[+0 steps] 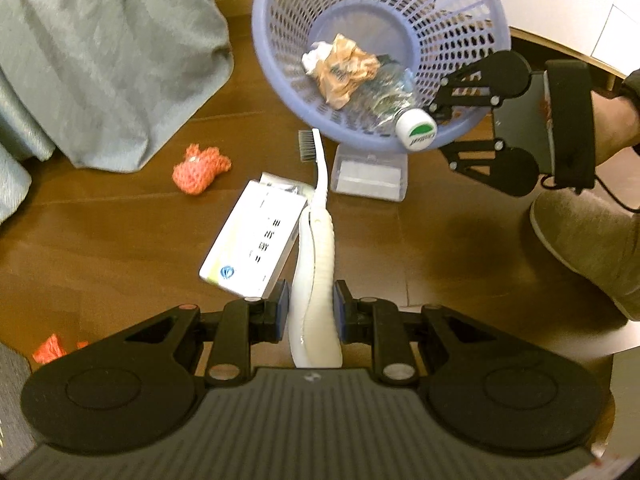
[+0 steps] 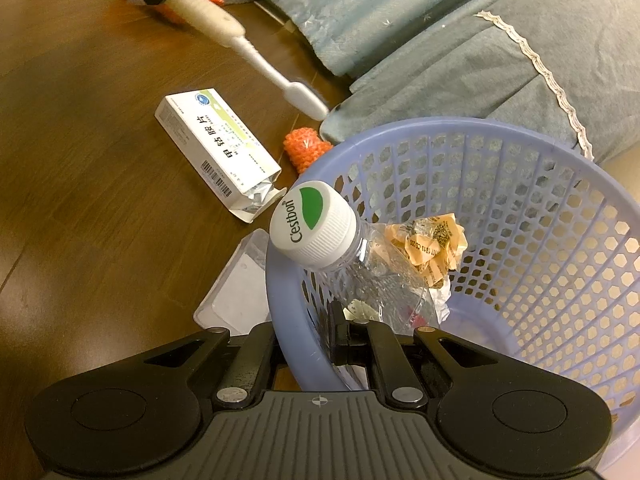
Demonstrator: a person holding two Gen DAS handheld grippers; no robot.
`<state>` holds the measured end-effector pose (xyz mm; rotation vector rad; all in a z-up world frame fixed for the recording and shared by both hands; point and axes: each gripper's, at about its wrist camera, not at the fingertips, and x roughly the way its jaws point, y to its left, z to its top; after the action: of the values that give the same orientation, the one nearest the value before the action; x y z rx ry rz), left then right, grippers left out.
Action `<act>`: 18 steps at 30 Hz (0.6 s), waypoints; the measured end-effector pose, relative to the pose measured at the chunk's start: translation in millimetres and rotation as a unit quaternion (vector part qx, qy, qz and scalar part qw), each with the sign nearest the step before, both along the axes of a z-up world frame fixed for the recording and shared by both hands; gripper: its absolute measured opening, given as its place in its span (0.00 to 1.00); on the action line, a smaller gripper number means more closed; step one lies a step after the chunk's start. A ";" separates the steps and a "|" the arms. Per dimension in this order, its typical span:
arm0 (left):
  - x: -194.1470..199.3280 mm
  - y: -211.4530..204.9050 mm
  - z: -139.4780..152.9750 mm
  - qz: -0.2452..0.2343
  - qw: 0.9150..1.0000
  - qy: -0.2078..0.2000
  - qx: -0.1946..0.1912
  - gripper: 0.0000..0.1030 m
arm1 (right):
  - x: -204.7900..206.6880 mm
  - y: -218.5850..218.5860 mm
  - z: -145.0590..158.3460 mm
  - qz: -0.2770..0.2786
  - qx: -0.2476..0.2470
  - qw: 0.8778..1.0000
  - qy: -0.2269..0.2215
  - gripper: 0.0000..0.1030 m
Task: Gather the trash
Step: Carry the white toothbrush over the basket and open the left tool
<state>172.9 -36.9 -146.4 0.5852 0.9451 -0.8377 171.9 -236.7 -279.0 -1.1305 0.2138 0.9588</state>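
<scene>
White plastic, long-handled toothbrush [image 1: 316, 248] is clamped at its thick ribbed grip between the blue pads of the left gripper [image 1: 310, 314], its dark bristled head pointing toward the lavender perforated plastic basket [image 1: 472, 12] and raised off the brown wooden floor [image 1: 100, 248]. The right gripper [image 2: 308, 344] is pinched onto the basket's rim, one finger inside and one outside, tilting the basket on the floor. Inside lie a crushed clear plastic bottle with a white and green cap [image 2: 312, 226], a crumpled orange paper wrapper [image 2: 434, 246] and a wad of white tissue [image 1: 316, 58]. On the floor near the basket lie a white cardboard medicine box [image 2: 218, 152], open at one end, an orange knitted scrap [image 1: 200, 168], and a clear plastic blister tray [image 1: 370, 174] touching the basket.
</scene>
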 end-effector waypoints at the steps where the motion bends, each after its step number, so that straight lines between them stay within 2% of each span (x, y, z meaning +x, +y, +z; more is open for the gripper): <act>1: -0.5 -2.1 3.5 -0.003 1.000 -0.002 -0.002 0.18 | 0.4 0.8 0.9 -0.001 0.001 1.000 0.001 0.03; 18: -2.1 -29.9 57.0 -0.044 0.999 -0.023 -0.018 0.18 | -0.7 8.1 5.3 -0.002 0.005 1.000 0.011 0.03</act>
<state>170.8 -66.9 -89.4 0.6154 0.8664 -0.9151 171.2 -228.5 -273.7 -1.1108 0.2294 0.9691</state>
